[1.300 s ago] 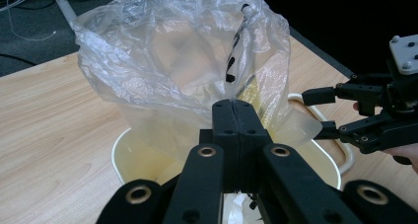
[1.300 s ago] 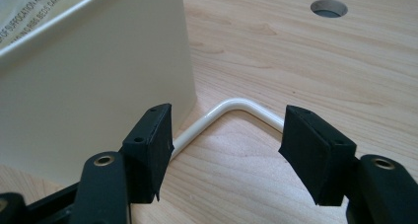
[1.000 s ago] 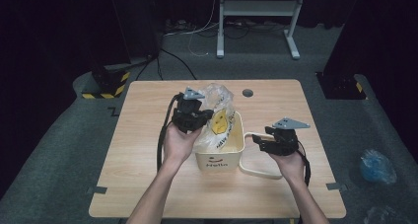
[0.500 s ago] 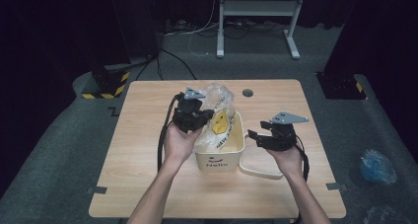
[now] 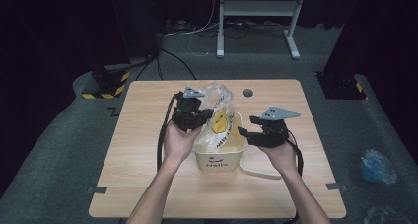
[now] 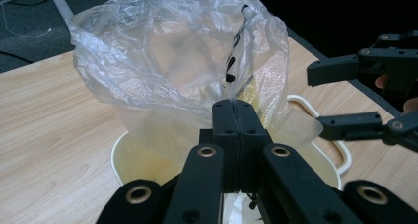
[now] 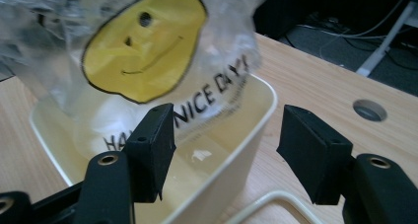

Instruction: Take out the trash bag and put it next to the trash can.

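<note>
A cream bin (image 5: 220,157) marked "Hello" stands mid-table, with a clear plastic bag (image 5: 219,110) printed with a yellow smiley partly inside it. My left gripper (image 5: 196,116) is shut on the bag's rim at the bin's left side; in the left gripper view its jaws (image 6: 235,123) pinch the crumpled film (image 6: 162,61). My right gripper (image 5: 249,131) hovers open just right of the bin. Between its spread jaws (image 7: 224,145) in the right gripper view I see the bin's rim (image 7: 256,93) and the smiley bag (image 7: 143,46), neither of them touched.
A cream loop handle (image 5: 261,172) lies on the table by the bin's right side. A round cable hole (image 5: 247,93) sits at the table's far edge. A metal stand (image 5: 256,17) stands behind on the floor, and a blue bag (image 5: 375,166) lies at the right.
My right gripper has risen and shifted away from the table surface, still open. The left gripper and the bag have stayed where they were.
</note>
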